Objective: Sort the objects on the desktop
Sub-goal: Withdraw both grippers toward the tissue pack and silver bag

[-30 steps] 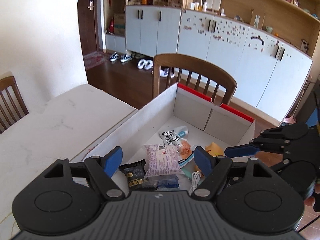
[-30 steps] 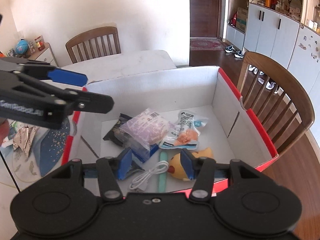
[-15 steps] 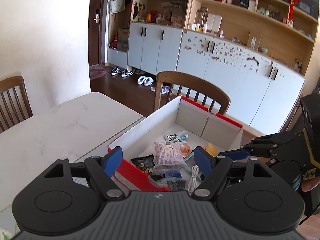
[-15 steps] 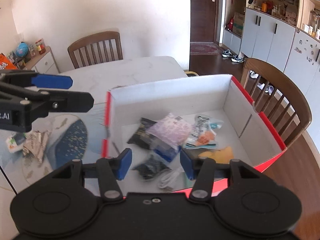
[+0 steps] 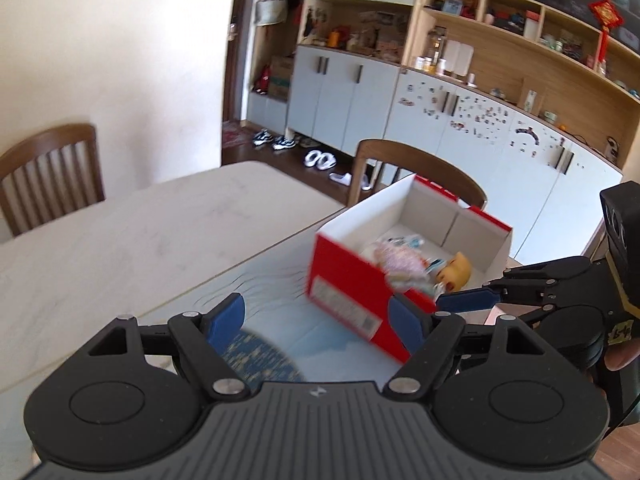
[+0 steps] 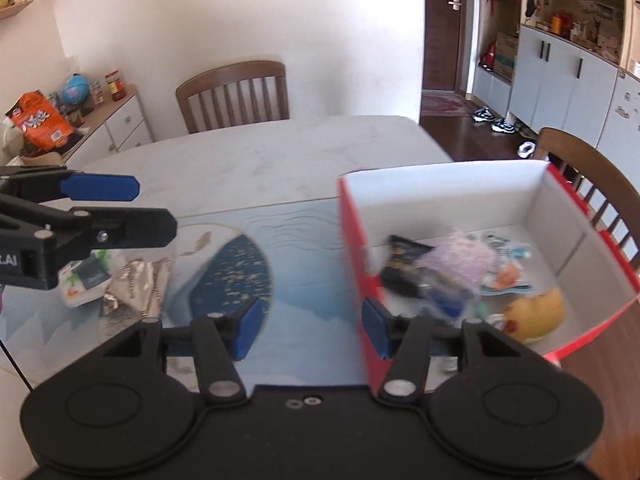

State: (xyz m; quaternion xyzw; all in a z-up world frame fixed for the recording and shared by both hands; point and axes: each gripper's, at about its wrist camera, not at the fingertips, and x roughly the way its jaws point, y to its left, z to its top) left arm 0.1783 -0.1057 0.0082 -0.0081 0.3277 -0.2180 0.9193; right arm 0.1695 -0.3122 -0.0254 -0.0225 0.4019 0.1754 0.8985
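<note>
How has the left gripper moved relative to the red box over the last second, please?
Yes: the left gripper has pulled back from over the red box, now short of its near wall.

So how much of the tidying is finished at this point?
Much looks done: the red cardboard box already holds a yellow rubber duck, a pink snack packet and other packets. Nothing is in hand; the left gripper and right gripper are both open and empty. Left to sort: a crumpled silver wrapper and a small white packet on the blue mat.
</note>
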